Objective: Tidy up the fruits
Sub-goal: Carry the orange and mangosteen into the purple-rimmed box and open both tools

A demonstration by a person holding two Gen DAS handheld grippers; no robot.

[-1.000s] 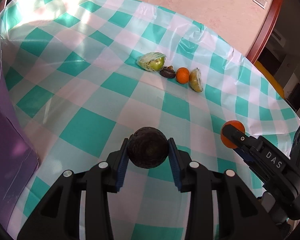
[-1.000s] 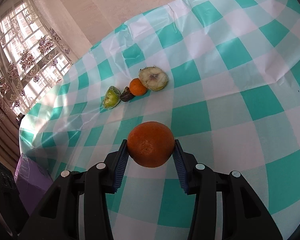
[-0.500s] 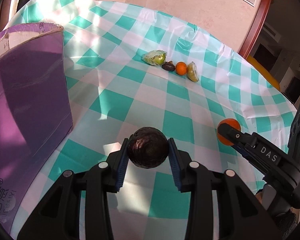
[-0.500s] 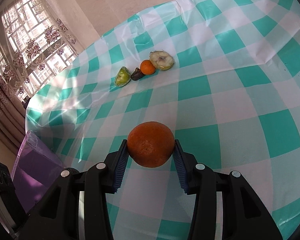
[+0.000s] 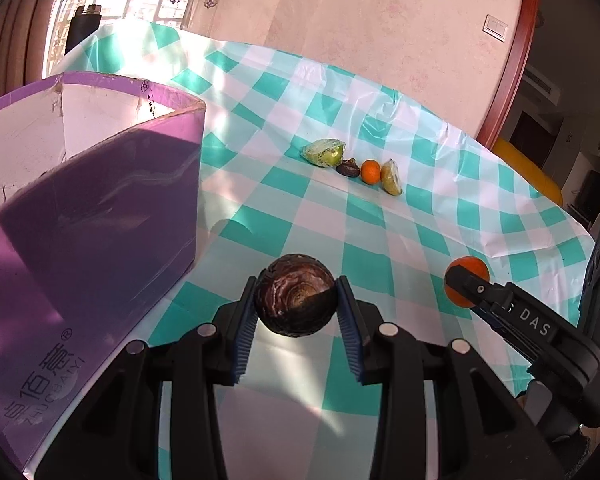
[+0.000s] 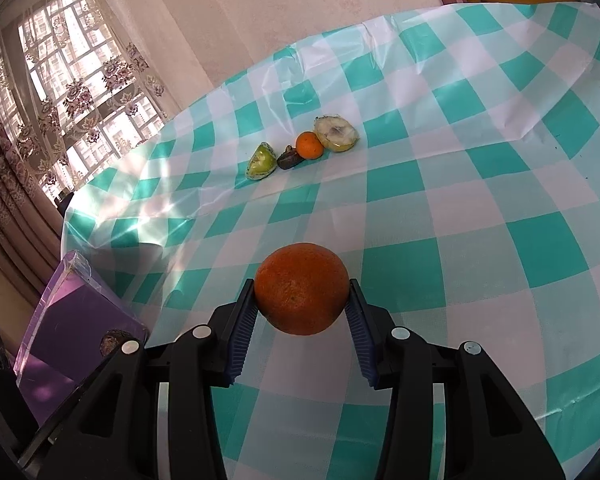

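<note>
The left gripper (image 5: 296, 312) is clamped on a dark brown round fruit (image 5: 295, 295), its blue-ribbed pads pressing the fruit's left and right sides, and holds it above the checked tablecloth (image 5: 380, 216) just beside the near corner of the purple box (image 5: 100, 216). The fruit is almost spherical, so no long axis can be made out; a face marked with pale concentric rings is turned up toward the camera. The box stands open-topped on the left part of the table, its pale inner walls lit by the sun. The right gripper (image 6: 302, 312) is closed on a large orange (image 6: 302, 288), pinched the same way between its two pads and held above the cloth; the orange is likewise round, with no clear direction to it. In the left wrist view the right gripper comes in from the right with the orange at its tip, well apart from the box. Farther back on the table four pieces lie in a short row, nearly touching: a green wrapped fruit (image 6: 262, 161), a small dark piece (image 6: 291, 157), a small orange fruit (image 6: 309, 145) and a cut yellow half (image 6: 336, 134), whose pale cut face is turned toward the right wrist camera.
</note>
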